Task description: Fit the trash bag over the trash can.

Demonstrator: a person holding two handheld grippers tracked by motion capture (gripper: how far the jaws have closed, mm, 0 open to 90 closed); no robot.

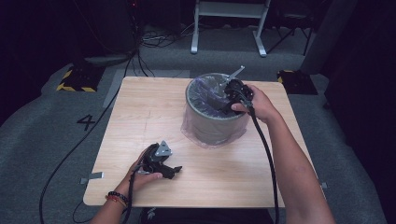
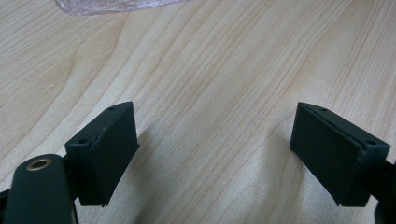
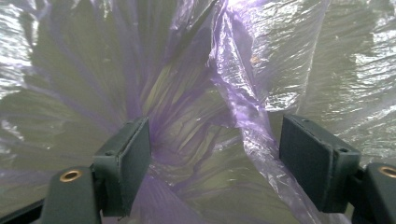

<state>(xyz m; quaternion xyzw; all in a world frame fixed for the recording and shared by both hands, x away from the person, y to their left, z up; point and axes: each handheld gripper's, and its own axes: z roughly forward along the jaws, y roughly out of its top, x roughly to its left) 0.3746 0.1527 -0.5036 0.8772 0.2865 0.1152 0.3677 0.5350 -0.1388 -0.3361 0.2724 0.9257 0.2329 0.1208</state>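
Grey carpet bearing a painted "4" [image 1: 86,122] surrounds my pale wooden table [image 1: 140,112]. I hold my right gripper [image 1: 229,103] wide open inside the bag-lined bin [image 1: 215,123] mid-table. My left gripper [image 1: 176,171] rests wide open, empty, on the near edge.

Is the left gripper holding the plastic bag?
No. The left gripper rests open over the bare wooden table, with nothing between its jaws, and the plastic bag lies apart at the far edge.

the left hand [image 1: 140,170] lies low at about seven o'clock, its left gripper [image 1: 173,171] pointing toward three o'clock — jaws wide apart. the right forearm runs up from five o'clock; the right gripper [image 1: 227,106] tips downward near one o'clock — jaws spread.
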